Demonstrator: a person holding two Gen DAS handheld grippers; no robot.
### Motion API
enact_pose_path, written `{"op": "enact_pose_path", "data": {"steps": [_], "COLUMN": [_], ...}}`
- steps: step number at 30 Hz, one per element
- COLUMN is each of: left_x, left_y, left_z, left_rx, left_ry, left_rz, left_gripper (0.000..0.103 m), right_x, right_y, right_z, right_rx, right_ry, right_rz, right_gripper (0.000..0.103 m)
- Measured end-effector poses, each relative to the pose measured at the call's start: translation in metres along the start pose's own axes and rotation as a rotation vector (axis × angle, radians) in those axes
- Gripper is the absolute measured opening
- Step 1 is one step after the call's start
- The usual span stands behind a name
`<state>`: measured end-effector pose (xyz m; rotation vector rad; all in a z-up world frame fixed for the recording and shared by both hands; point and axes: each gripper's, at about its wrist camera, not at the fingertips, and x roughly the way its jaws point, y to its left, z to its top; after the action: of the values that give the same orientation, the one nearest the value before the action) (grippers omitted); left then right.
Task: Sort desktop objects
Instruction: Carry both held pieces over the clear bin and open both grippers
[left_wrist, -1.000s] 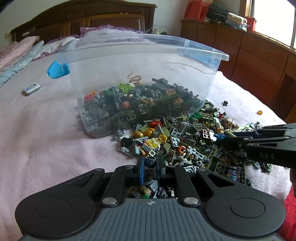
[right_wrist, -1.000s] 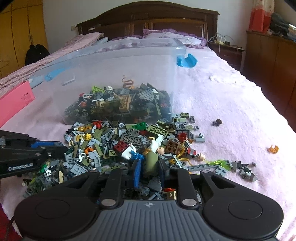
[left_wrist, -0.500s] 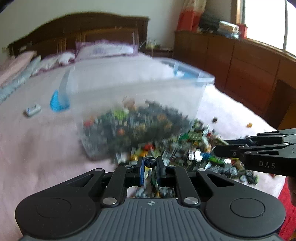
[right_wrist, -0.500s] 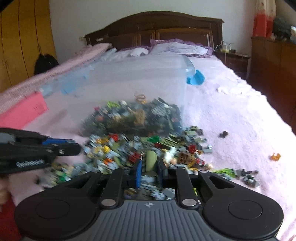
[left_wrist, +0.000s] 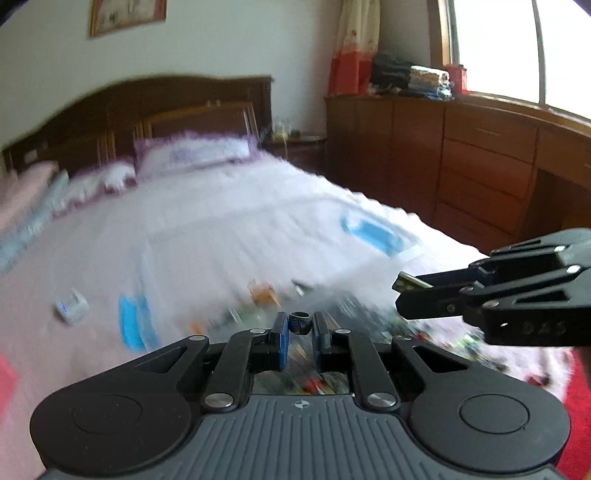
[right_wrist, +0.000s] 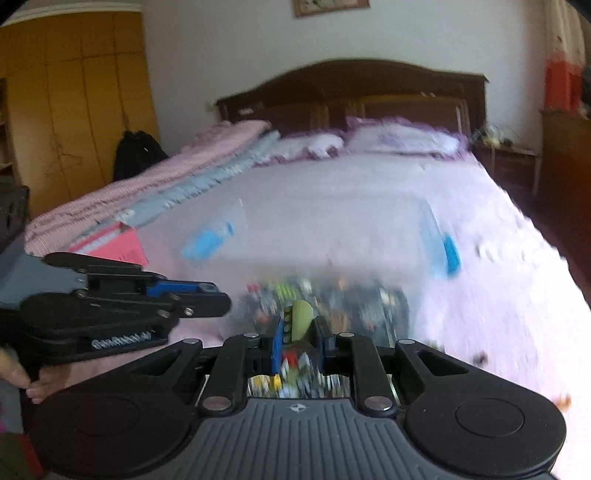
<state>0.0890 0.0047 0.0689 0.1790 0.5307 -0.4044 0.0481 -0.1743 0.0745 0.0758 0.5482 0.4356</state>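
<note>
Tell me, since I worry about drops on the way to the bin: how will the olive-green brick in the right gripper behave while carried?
The olive-green brick looks like rigid plastic, so it probably will not flex between the pads of the right gripper. It is small, likely light. Its smooth curved top could slip if the grip loosens.

left gripper side: white lettering, blurred, unreadable | right gripper side: embossed letters, unreadable | other text: none legible
</note>
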Motion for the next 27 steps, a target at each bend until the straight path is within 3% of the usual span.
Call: {"op": "enact_pose_path", "data": {"steps": [6, 12, 14, 16, 20, 27], "left_x": [0.022, 0.051, 0.058, 0.058, 0.041, -0.001], "left_y": [0.017, 0.026, 0.029, 0.033, 0.038, 0.032], "left_z": [0.033, 0.043, 0.041, 0.039, 0.031, 0.009], "left_rx": [-0.009, -0.001, -0.014, -0.053, -0.121, -0.137], "left_ry": [-0.035, 0.003, 0.023, 0.029, -0.003, -0.05], "left_rz": [0.02, 0.043, 0.085, 0.111, 0.115, 0.133], "left_gripper": [0.015, 0.017, 0.032, 0.04, 0.048, 0.07], "right_x": [0.024, 0.055, 0.066, 0.076, 0.083, 0.05], "right_y": [-0.002, -0.006, -0.009, -0.012, -0.015, -0.017], "right_z": [0.045, 0.07, 0.075, 0.079, 0.077, 0.051], "right_rx": [-0.019, -0.034, -0.031, -0.032, -0.028, -0.028], "right_ry": [-0.044, -0.022, -0.012, -0.006, -0.003, -0.036], "right_rz": [0.018, -0.002, -0.003, -0.01, -0.006, 0.039], "right_gripper": [0.019, 0.019, 0.02, 0.022, 0.033, 0.036]}}
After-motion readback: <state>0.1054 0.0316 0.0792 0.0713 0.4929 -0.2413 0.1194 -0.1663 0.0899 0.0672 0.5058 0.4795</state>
